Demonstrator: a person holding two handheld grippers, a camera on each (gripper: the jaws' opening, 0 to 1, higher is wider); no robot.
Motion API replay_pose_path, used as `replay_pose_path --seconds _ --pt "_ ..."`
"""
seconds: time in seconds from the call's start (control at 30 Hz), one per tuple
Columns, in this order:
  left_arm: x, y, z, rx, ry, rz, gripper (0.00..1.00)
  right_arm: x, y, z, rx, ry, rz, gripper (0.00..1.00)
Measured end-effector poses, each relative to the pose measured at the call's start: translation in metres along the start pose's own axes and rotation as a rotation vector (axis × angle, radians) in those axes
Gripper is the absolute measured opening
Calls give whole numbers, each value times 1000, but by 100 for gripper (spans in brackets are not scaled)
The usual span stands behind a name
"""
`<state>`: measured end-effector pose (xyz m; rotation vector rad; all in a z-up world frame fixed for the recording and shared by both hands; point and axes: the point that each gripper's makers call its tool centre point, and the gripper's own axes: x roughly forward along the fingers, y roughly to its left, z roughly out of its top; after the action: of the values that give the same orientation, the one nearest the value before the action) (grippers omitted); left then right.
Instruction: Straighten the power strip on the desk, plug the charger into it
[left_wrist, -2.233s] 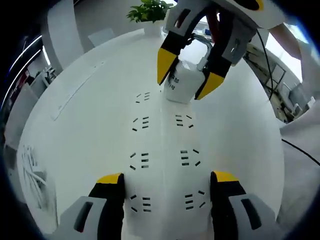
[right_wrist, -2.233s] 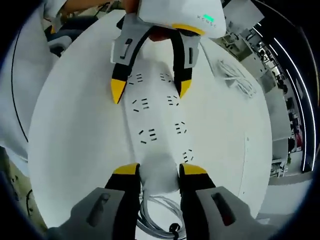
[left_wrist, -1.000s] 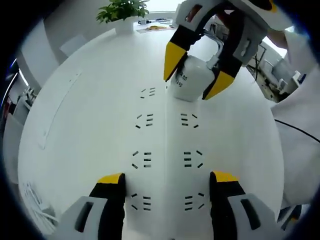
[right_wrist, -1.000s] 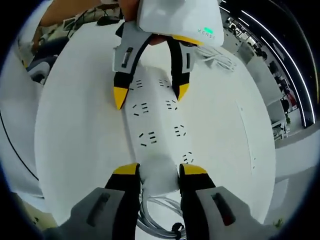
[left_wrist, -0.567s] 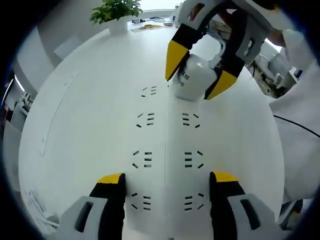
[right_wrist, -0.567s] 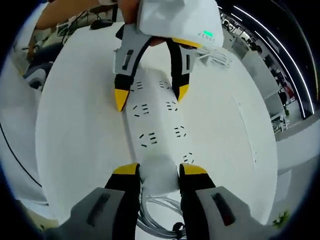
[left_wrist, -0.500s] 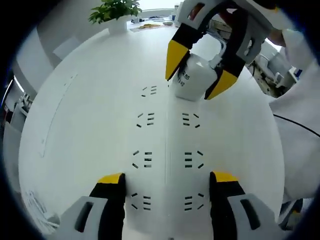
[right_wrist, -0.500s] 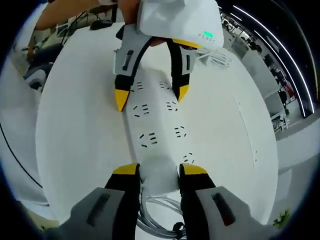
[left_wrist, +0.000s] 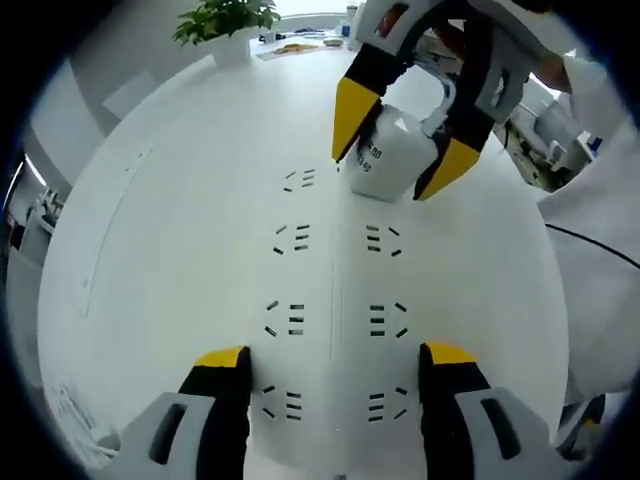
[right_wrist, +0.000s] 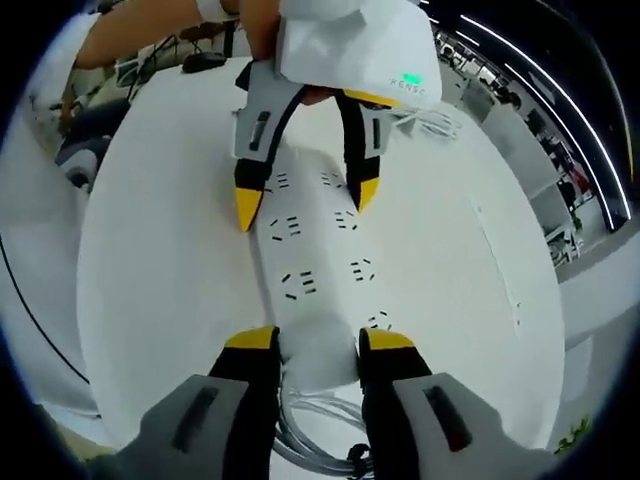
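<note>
Strip (left_wrist: 335, 300): white, lies flat on the white desk (left_wrist: 170, 250), two rows of sockets running between the two grippers.
Charger (left_wrist: 385, 165): white block at the strip's far end in the left gripper view, printed side showing.
Right gripper (left_wrist: 398, 148): clenched on the charger — jaws on either side of it.
Left gripper (left_wrist: 335, 365): jaws spread wide over the strip's near end, grasping nothing.
Around: a potted plant (left_wrist: 225, 25) at the desk's far edge; a sleeve (left_wrist: 600, 200) on the right.
Right gripper view: coiled cable (right_wrist: 310, 435) under the charger, the strip ahead — the left gripper (right_wrist: 305, 205) above it.
</note>
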<state>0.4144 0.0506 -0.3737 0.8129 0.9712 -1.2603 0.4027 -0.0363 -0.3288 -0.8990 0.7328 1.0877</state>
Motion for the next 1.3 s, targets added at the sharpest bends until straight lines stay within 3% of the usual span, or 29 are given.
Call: replay_pose_path --seconds 0.23,0.4,0.43,0.57,0.7,0.77,0.83,0.9,1.03,1.17,1.23,1.3 --pt "-1 -6 -1 -36 -81 -9 77 -8 2 0 125 -88 15 39" --pt "-8 -16 5 -100 -190 -48 85 -14 -1 2 183 -143 -2 46" --pt "-10 -16 3 -105 -193 -47 86 -16 8 5 196 -146 -6 48" --pt "-20 -15 -5 -110 -211 25 96 -17 18 8 216 -173 -13 64" --pt "-33 -29 -13 -163 -241 65 96 -17 17 -3 260 -167 -36 77" --pt "-40 -27 -19 -183 -269 81 96 -21 18 -6 331 -196 -47 81" --pt "-48 -16 -26 -226 -288 139 96 -27 14 -10 386 -228 -57 86" --pt "-58 -20 -29 -241 -305 204 96 -35 10 -8 419 -278 -75 90" --pt "-74 -45 -26 -300 -368 217 96 -49 8 -5 447 -340 -103 97" --pt "-88 -52 -21 -397 -466 226 96 -59 11 -9 448 -357 -127 96" --pt "-90 -57 -24 -408 -466 233 96 -63 20 -14 447 -342 -148 97" --pt "-90 -60 -36 -450 -409 261 96 -66 19 -19 464 -339 -159 97"
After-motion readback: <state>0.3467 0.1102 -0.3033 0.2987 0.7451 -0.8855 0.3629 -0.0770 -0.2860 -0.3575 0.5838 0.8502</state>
